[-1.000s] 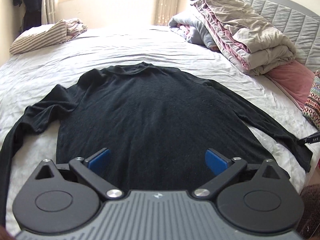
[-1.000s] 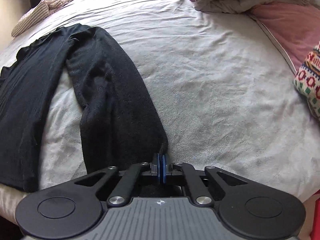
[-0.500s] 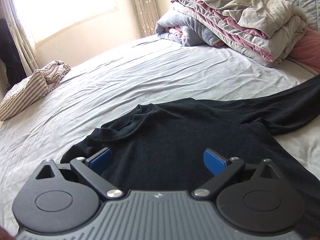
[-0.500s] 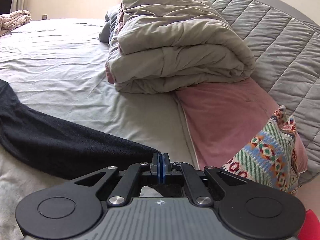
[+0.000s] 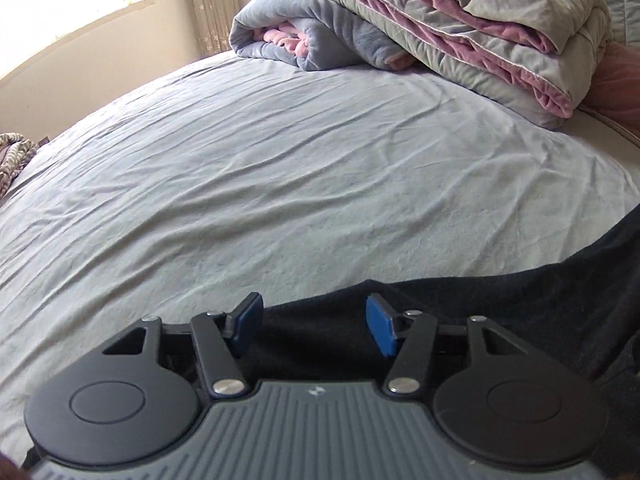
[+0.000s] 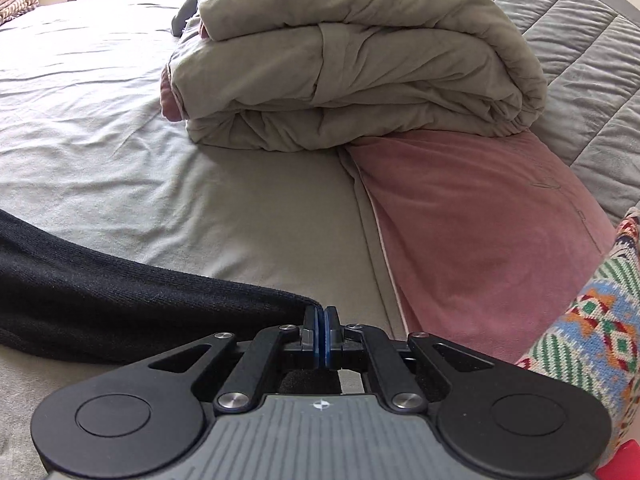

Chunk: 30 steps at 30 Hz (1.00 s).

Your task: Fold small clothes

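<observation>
A black long-sleeved sweater [image 5: 500, 312] lies on the pale bed sheet [image 5: 280, 184]. In the left wrist view my left gripper [image 5: 314, 326] is open, its blue pads on either side of the sweater's far edge, low over the fabric. In the right wrist view my right gripper [image 6: 321, 330] is shut on the cuff end of the sweater's sleeve [image 6: 120, 304], which stretches away to the left across the sheet. The rest of the sweater is out of view.
A folded beige and pink duvet [image 6: 352, 68] is stacked at the bed's head, also in the left wrist view [image 5: 460, 20]. A pink pillow [image 6: 480, 240] and a patterned knit cushion [image 6: 592, 320] lie to the right. A striped folded cloth [image 5: 12, 156] sits far left.
My left gripper has moved forward to the sweater's far edge and its jaws have narrowed. My right gripper has carried the sleeve cuff out to the right, towards the pillows.
</observation>
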Each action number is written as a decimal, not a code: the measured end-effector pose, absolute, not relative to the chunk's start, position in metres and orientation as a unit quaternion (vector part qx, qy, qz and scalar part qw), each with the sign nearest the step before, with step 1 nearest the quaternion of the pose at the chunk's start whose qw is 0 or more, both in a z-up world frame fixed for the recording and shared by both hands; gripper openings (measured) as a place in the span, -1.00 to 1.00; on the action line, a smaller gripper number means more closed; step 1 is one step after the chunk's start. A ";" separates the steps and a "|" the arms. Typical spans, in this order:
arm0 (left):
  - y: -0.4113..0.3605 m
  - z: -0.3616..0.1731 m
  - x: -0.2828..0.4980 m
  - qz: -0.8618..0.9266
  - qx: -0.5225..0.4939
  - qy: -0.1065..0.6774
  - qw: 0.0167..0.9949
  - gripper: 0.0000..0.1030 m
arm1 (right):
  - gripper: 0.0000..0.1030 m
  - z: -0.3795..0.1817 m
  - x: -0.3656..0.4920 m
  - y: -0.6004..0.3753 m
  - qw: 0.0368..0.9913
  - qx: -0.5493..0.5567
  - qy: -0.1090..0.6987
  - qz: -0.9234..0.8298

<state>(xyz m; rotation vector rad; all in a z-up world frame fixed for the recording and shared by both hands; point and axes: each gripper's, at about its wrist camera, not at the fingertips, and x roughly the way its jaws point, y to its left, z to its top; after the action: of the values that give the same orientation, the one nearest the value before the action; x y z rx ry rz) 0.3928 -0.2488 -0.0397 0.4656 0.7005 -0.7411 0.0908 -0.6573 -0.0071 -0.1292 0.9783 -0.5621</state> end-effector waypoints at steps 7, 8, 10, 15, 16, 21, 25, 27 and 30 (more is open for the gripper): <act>-0.280 -0.048 0.402 -0.395 0.255 0.374 0.799 -0.67 | -0.95 -0.024 0.097 -0.665 0.841 -0.059 0.473 -0.257; -0.281 -0.048 0.400 -0.398 0.257 0.378 0.796 -0.86 | -0.95 -0.025 0.098 -0.666 0.841 -0.059 0.473 -0.256; -0.283 -0.050 0.388 -0.389 0.273 0.359 0.803 -0.94 | -0.95 -0.027 0.099 -0.666 0.841 -0.059 0.472 -0.256; -0.271 -0.040 0.376 -0.350 0.219 0.306 0.858 -0.99 | -0.95 -0.024 0.100 -0.667 0.848 -0.064 0.452 -0.270; -0.266 -0.034 0.376 -0.336 0.197 0.287 0.875 -0.99 | -0.95 -0.021 0.100 -0.668 0.849 -0.063 0.447 -0.276; -0.262 -0.028 0.384 -0.274 0.143 0.249 0.918 -1.00 | -1.00 -0.011 0.110 -0.678 0.844 -0.084 0.412 -0.332; -0.281 -0.053 0.385 -0.259 0.167 0.282 0.909 -0.99 | -1.00 -0.010 0.118 -0.696 0.850 -0.034 0.425 -0.309; -0.288 -0.062 0.379 -0.262 0.184 0.284 0.904 -0.99 | -0.54 -0.010 0.116 -0.703 0.849 0.001 0.441 -0.292; -0.288 -0.061 0.376 -0.262 0.181 0.282 0.905 -0.99 | 0.00 -0.008 0.098 -0.711 0.844 0.028 0.453 -0.284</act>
<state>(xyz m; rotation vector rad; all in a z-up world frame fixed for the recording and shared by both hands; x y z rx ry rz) 0.3758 -0.2878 -0.0612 0.3736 0.5819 -0.5415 0.0979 -0.7113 -0.0083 0.0589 0.9566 -0.6002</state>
